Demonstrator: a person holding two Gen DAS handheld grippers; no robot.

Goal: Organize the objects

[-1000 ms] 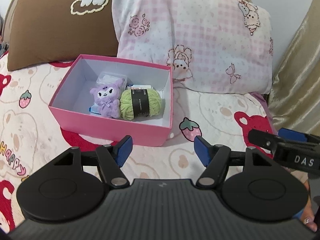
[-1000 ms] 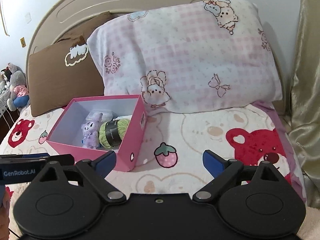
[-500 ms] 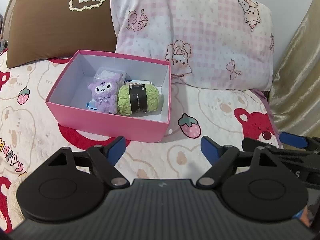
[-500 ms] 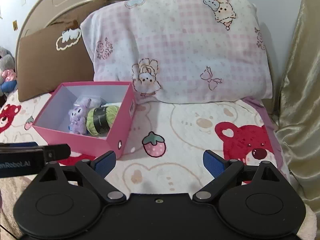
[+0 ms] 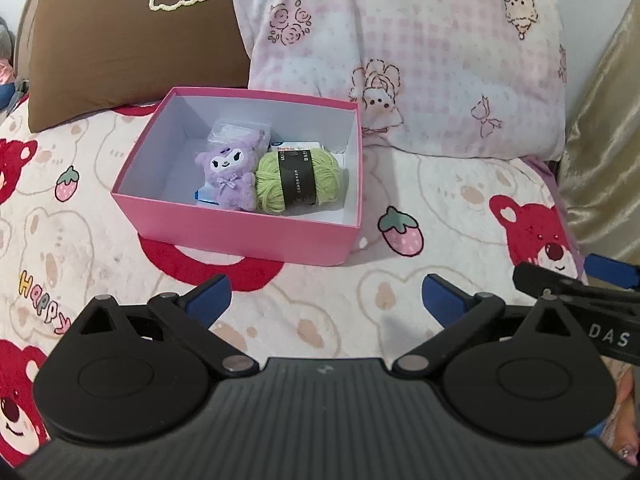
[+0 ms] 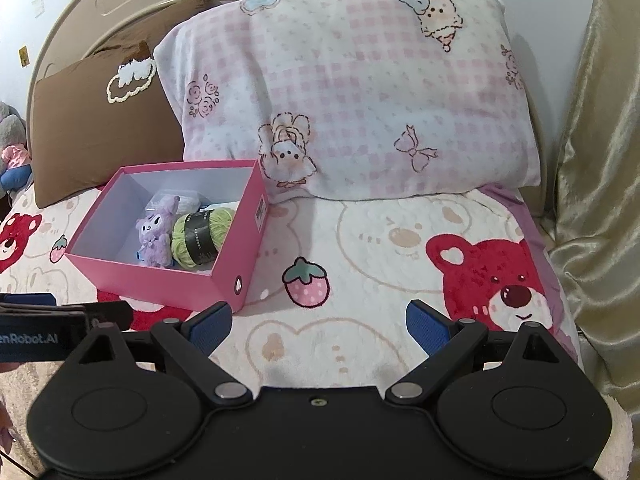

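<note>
The left gripper [image 5: 325, 298] has just been opening its jaws wide at the bottom of the frame, with nothing between them.

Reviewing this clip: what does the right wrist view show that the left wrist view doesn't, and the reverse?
Only the right wrist view shows the box's outer side wall with its label sticker and the curved headboard.

Only the left wrist view shows the "Happy" lettering on the blanket.

Both show the pink box holding the purple plush and the green yarn ball, the brown pillow, the pink checked pillow, and an open, empty gripper: left gripper, right gripper.
</note>
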